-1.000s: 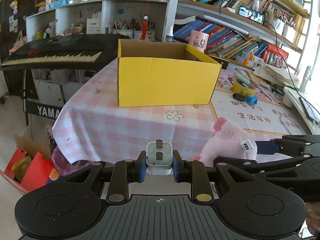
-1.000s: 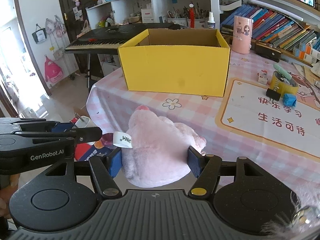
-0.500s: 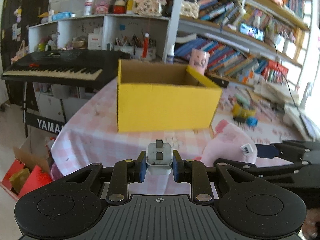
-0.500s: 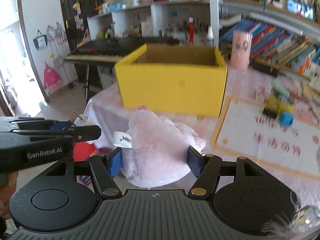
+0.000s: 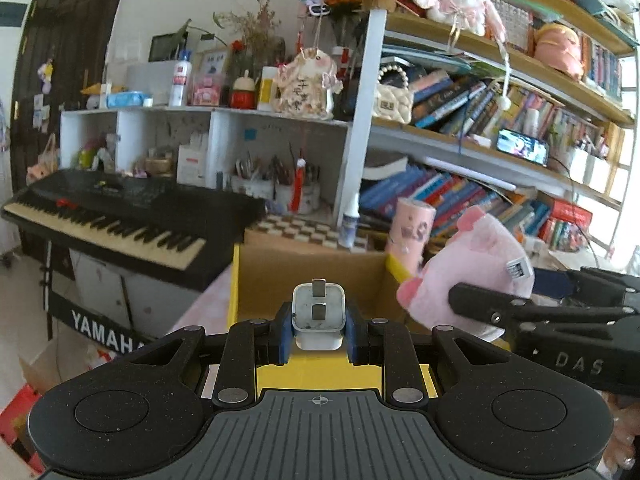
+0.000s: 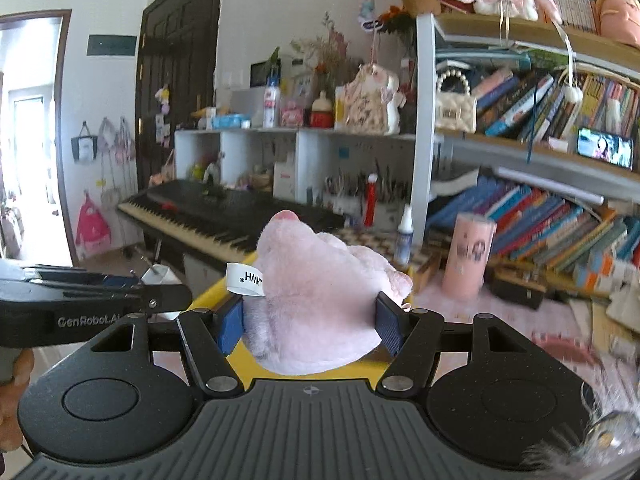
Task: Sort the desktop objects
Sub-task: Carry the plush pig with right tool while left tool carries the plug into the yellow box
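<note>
Left wrist view: the left claw (image 5: pixel 319 334) pinches a white plug adapter (image 5: pixel 318 316) between its blue pads, prongs facing up and forward. The adapter hangs above the near edge of the open yellow box (image 5: pixel 248 304), whose brown inside shows just behind it. To the right, the right claw (image 5: pixel 500 312) comes in from the side holding a pink plush toy (image 5: pixel 472 268) over the box's right corner. A black keyboard (image 5: pixel 120 216) stands at left.

Right wrist view: the right claw (image 6: pixel 310 326) is clamped on the pink plush toy (image 6: pixel 320 292), pads pressed into both flanks, a white tag sticking out at left. The yellow box's rim (image 6: pixel 212 292) shows beneath. The left claw (image 6: pixel 160 284) sits at left with the adapter (image 6: pixel 158 274). A pink cup (image 6: pixel 470 260) stands on the counter (image 6: pixel 500 316).
</note>
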The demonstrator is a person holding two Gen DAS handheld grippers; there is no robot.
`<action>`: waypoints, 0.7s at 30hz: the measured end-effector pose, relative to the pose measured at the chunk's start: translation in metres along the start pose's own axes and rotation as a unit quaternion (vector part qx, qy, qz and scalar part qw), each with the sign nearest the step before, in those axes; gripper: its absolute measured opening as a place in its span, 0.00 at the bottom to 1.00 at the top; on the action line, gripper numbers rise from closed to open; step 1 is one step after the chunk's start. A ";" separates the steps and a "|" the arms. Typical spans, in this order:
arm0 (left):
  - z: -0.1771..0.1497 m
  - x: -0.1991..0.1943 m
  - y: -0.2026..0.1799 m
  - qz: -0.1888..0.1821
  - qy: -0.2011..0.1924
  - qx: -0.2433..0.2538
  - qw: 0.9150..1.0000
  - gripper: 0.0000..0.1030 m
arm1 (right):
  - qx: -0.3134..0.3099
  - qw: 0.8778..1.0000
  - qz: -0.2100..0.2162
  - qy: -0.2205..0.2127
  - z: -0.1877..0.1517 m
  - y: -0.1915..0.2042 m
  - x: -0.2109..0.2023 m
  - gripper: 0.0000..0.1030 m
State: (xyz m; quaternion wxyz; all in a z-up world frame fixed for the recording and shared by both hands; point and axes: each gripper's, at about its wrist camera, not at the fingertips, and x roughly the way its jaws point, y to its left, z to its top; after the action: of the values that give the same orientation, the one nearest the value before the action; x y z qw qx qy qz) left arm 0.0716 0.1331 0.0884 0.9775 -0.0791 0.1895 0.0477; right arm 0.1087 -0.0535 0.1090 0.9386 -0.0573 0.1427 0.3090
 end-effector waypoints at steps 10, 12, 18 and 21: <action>0.014 0.060 -0.010 0.040 0.031 -0.001 0.999 0.23 | -0.038 0.998 0.033 0.022 0.018 -0.044 0.065 0.61; 0.012 0.072 -0.011 0.049 0.044 -0.001 0.998 0.23 | -0.056 0.997 0.045 0.037 0.016 -0.049 0.081 0.61; 0.002 0.107 -0.016 0.074 0.092 0.016 0.993 0.23 | -0.121 0.985 0.086 0.090 0.006 -0.057 0.126 0.61; -0.003 0.118 -0.018 0.083 0.110 0.018 0.990 0.23 | -0.150 0.977 0.105 0.107 0.001 -0.061 0.142 0.61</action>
State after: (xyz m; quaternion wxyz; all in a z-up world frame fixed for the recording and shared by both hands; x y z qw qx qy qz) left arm 0.1821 0.1227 0.0439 0.9446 -0.0505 0.3025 0.1166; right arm 0.2544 -0.0216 0.0676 0.8609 -0.2148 0.1993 0.4160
